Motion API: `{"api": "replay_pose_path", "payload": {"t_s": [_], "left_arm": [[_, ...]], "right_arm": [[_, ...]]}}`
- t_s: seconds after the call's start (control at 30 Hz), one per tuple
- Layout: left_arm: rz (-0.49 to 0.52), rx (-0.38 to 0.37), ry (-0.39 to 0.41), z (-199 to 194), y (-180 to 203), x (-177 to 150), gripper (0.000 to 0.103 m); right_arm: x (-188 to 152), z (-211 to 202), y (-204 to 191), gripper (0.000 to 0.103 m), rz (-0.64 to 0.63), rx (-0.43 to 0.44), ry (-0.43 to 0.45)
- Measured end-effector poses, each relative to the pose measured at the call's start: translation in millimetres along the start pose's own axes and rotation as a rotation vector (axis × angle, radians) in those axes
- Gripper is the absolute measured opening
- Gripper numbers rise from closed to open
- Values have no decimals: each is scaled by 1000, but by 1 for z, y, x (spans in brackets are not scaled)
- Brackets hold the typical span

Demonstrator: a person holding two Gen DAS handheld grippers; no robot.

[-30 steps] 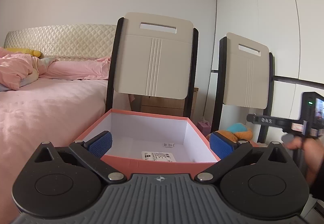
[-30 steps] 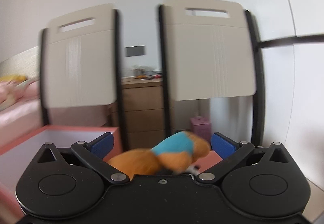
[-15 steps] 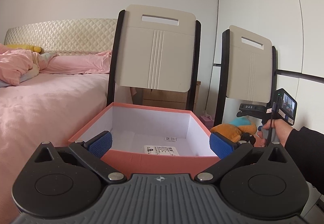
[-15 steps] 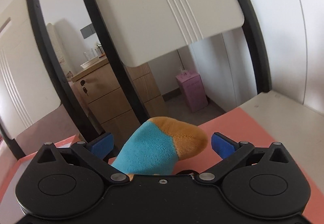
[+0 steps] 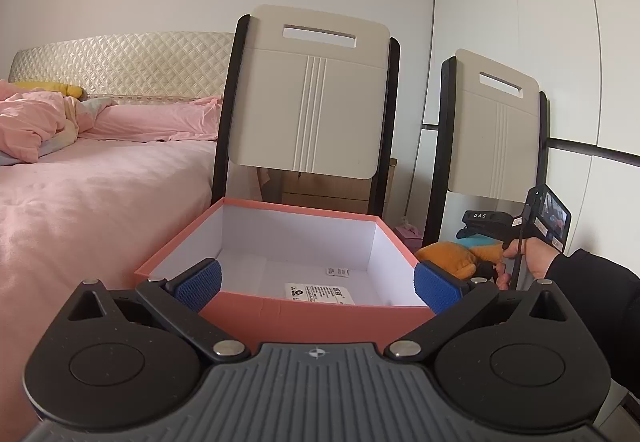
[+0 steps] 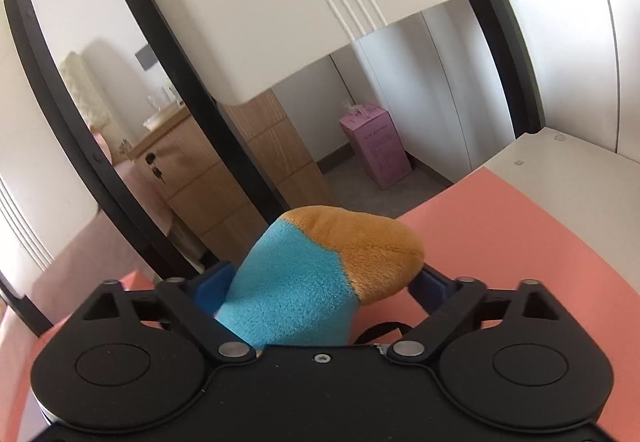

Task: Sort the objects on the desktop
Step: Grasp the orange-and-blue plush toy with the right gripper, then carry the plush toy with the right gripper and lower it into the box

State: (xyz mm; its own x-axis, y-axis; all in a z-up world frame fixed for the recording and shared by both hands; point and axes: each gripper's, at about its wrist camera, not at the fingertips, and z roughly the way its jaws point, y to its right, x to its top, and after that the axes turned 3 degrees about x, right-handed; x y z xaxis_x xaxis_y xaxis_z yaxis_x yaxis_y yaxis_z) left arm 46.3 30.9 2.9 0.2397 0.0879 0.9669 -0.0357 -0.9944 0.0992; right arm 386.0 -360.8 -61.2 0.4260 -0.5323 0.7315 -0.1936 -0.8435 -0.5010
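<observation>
Two wrist cameras, each looking forward over its own black gripper.

Left view: the left gripper [image 5: 316,282] fills the bottom of the frame, its jaws spread wide, with one blue pad [image 5: 200,284] at about 8 o'clock and the other at about 4 o'clock. Between and just beyond them sits an open salmon-pink box [image 5: 316,316] with white inner walls. It holds nothing but two printed labels [image 5: 318,291] on its floor, and the pads do not press on it. Behind the box, toward 12 o'clock, stand two cream chair backs [image 5: 310,90] with black frames. A bed with pink bedding [image 5: 96,178] fills the 9 o'clock side. At 3 o'clock a person's hand [image 5: 528,256], in a dark sleeve, grips the handle of the right gripper [image 5: 476,232], which reaches toward the orange and blue plush toy [image 5: 452,256] just right of the box.

Right view: the plush toy [image 6: 316,282] sits at centre, rising from between the right gripper's [image 6: 320,284] blue pads — the jaws are closing on it. Whether the pads already squeeze the plush is not clear, as the toy hides most of them. It lies on a salmon-pink sheet [image 6: 520,238] on a pale tabletop [image 6: 560,158]. Beyond, at 12 o'clock, is a chair back; at 10 o'clock a wooden drawer cabinet [image 6: 208,178]; at 1 o'clock a small pink carton [image 6: 378,150] on the floor.
</observation>
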Motion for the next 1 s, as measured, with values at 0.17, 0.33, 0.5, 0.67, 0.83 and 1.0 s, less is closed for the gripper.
{"api": "replay_pose_path", "payload": {"t_s": [0.17,0.33,0.5,0.67,0.83,1.0], "left_arm": [[5,1,-2,1,2,0,103],[14,0,-2,1,3,-1,103],[17,0,-1,1,4,-1,103],[19,1,-3,3,4,-2,103],[22,3,-4,4,5,-2,103],[25,1,-5,5,5,-2,103]], "right_arm": [[2,-14,-3,75,-16,19,52],[7,-37,-11,64,-29,57,134],[14,-59,-25,58,-75,87,202],[18,-80,-38,58,-102,114,258],[27,-100,-47,59,-89,145,303],[36,-113,-65,59,-107,185,337]]}}
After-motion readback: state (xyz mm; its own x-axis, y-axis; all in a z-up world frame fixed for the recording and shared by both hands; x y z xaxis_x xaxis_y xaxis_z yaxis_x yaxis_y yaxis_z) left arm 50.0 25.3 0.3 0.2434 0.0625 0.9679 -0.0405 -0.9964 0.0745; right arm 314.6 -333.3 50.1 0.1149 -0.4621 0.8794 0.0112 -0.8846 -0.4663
